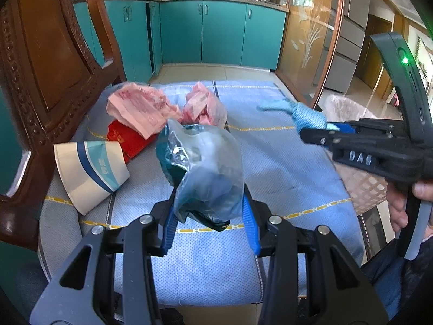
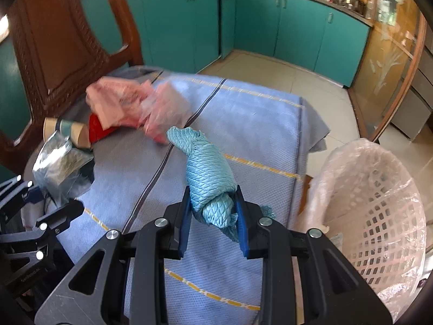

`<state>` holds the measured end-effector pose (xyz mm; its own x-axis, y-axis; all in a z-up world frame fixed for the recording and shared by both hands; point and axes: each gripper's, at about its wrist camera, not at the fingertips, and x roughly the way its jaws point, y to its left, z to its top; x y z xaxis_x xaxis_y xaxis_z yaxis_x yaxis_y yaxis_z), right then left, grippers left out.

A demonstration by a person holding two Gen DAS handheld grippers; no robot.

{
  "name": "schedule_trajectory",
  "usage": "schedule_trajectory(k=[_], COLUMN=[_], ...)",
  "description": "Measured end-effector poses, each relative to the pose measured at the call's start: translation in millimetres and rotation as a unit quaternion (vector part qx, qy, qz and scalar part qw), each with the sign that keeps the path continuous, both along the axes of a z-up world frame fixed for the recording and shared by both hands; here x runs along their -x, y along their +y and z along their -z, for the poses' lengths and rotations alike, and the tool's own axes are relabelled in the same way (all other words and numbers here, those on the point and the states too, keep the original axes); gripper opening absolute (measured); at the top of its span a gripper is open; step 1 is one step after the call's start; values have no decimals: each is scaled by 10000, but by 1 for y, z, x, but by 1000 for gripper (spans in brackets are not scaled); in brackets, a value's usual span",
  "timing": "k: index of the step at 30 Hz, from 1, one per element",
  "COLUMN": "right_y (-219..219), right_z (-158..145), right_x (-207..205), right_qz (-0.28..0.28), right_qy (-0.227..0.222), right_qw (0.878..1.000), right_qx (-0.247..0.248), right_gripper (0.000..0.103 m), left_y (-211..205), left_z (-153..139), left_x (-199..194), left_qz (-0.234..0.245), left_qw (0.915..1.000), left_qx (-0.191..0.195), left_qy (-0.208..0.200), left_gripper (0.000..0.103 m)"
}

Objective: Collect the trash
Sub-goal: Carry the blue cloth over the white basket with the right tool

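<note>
Over the blue cloth (image 2: 243, 124), right claw (image 2: 213, 214) clamps the soft, light rope bundle (image 2: 208, 173) mid-coil; grip looks secure. Left claw (image 1: 208, 216) pinches a crinkly, slippery plastic bag (image 1: 205, 168), best taken at the bunched part.

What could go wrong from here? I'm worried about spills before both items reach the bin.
The left gripper pinches only thin film of the crumpled plastic bag, so it may slip out. The right gripper grips the blue rope bundle at one end; it could sag or unravel short of the lined basket.
</note>
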<state>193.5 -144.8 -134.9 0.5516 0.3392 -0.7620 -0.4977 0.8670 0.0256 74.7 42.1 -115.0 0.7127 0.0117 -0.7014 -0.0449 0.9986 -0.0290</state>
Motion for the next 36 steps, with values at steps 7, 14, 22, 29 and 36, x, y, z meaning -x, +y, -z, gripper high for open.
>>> schedule_trajectory(k=[7, 14, 22, 29, 36], right_y=[-63, -128, -150, -151, -147], right_z=[-33, -39, -28, -5, 3], right_x=[-4, -13, -16, -23, -26], right_qz=[702, 1575, 2023, 2205, 2242], right_qy=[-365, -348, -113, 308, 456], right_qw=[9943, 9823, 9758, 9736, 9730], right_qx=[-708, -952, -818, -508, -312], right_gripper=[29, 29, 29, 29, 29], left_y=[-9, -19, -30, -30, -30], left_z=[-13, -8, -5, -2, -5], left_x=[3, -2, -6, -8, -10], left_qz=[146, 288, 458, 494, 538], left_qw=[9997, 9995, 9988, 9986, 9984], left_qx=[16, 78, 149, 187, 189], left_qy=[-189, -97, -41, -11, -37], left_gripper=[43, 43, 43, 43, 43])
